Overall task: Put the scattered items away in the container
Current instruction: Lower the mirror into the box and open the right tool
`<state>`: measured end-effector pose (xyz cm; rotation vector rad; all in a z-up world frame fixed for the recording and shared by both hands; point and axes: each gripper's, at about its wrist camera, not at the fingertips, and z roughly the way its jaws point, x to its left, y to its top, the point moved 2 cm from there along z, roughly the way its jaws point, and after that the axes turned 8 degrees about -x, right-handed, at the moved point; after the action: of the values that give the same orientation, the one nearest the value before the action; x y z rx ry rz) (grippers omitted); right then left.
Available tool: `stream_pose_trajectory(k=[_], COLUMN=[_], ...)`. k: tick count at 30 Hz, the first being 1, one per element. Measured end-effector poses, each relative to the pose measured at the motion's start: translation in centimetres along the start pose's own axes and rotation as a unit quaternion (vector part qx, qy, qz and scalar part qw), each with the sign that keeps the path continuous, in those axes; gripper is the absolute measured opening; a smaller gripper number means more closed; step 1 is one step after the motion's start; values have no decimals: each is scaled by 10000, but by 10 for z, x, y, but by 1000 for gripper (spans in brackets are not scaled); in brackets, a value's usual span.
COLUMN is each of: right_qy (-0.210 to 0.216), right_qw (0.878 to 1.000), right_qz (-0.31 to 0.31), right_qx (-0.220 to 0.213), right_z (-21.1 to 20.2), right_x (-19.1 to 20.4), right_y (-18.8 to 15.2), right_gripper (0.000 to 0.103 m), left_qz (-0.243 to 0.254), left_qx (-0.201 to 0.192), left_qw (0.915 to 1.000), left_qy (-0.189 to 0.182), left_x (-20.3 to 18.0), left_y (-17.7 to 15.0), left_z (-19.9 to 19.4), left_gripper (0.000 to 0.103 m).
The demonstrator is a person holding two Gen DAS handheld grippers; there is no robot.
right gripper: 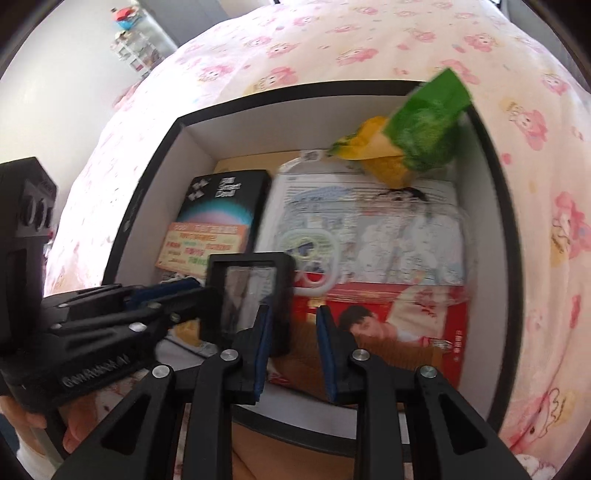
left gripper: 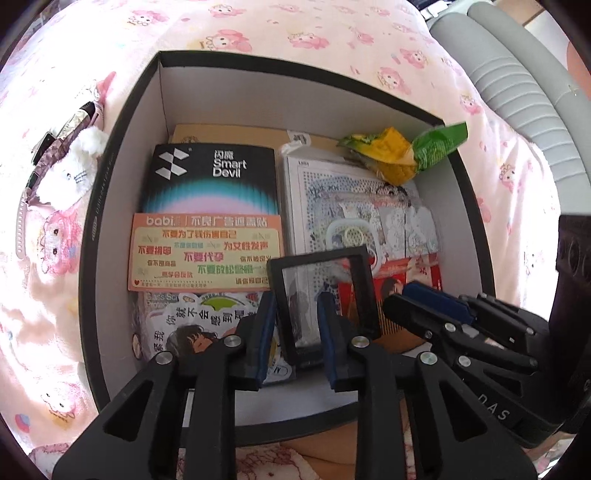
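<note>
A black box (left gripper: pixel 122 155) (right gripper: pixel 155 173) with white inner walls sits on a pink cartoon bedspread (left gripper: pixel 295 29). Inside lie a Smart Devil pack (left gripper: pixel 214 177) (right gripper: pixel 225 199), an orange sticker card (left gripper: pixel 207 254), a white printed packet (left gripper: pixel 354 206) (right gripper: pixel 369 221) and a red packet (right gripper: pixel 399 325). A green and yellow snack bag (left gripper: pixel 406 151) (right gripper: pixel 406 144) leans at the far right corner. A black-framed clear case (left gripper: pixel 325 295) (right gripper: pixel 247 291) stands tilted near the front. My left gripper (left gripper: pixel 297 332) (right gripper: pixel 205 290) is open, fingers in front of the case. My right gripper (right gripper: pixel 291 332) (left gripper: pixel 386 301) is open at the case's right edge.
A white plush toy (left gripper: pixel 74 166) and a patterned pouch (left gripper: pixel 59 140) lie on the bedspread left of the box. A grey ribbed object (left gripper: pixel 524 99) sits at the upper right. A shelf with small items (right gripper: pixel 136 51) stands against the far wall. A hand (right gripper: pixel 77 432) shows at the lower left.
</note>
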<state>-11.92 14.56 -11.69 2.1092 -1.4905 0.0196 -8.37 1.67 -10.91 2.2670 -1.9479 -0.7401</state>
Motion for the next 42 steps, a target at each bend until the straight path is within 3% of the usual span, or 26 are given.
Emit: stream_pose_trajectory(k=[4,7,10,17,20,23,27,30,32,36,39,42], right_qy=[173,-481,-709,-516,-331,-135,391,-89,-435,-127,-332,16], right_qw=[9998,9985,9961,9972,9988,9996,9988,9974,9953,9954,9967,9970], right_qz=[9,-229,-369,-233,-220,-235,-173,-95,199,645,249,289], right_qx=[-21,-143,-362,-490,-295,-102,-250,-713,-836,-690,-696,-722], right_z=[8,16,11,5,14,26,18,3,-6,-14,-13,-4], right_x=[-4,-1,-5,-9,-11,-3,3,-9,-21,-32,-15,-14], right_y=[8,27,32,10,8,6,4,10,16,29,41,49], right_gripper=[22,22,22,22,22,22,22,22,24,24,26,27], left_qz=[-361,-555,-633,-482,-468,-452,-296,-184,-131,106,343,492], left_qx=[-226,-288,-178,-272,-249,-234,-168,-135,-181,-424,-308,-192], left_qw=[9990,9980,9975,9972,9974,9969,9956,9946,9958,9990,9989,9985], left_qy=[-129,-134,-251,-498,-496,-601,-872,-1016,-892,67,29,-175], left_x=[9,15,16,4,3,-1,-7,-14,-15,-18,-27,-34], left_y=[12,18,20,24,24,27,23,21,20,22,20,16], left_z=[-1,1,8,12,14,16,16,15,14,16,20,21], left_gripper=[29,29,30,31,31,31,36,36,36,35,35,35])
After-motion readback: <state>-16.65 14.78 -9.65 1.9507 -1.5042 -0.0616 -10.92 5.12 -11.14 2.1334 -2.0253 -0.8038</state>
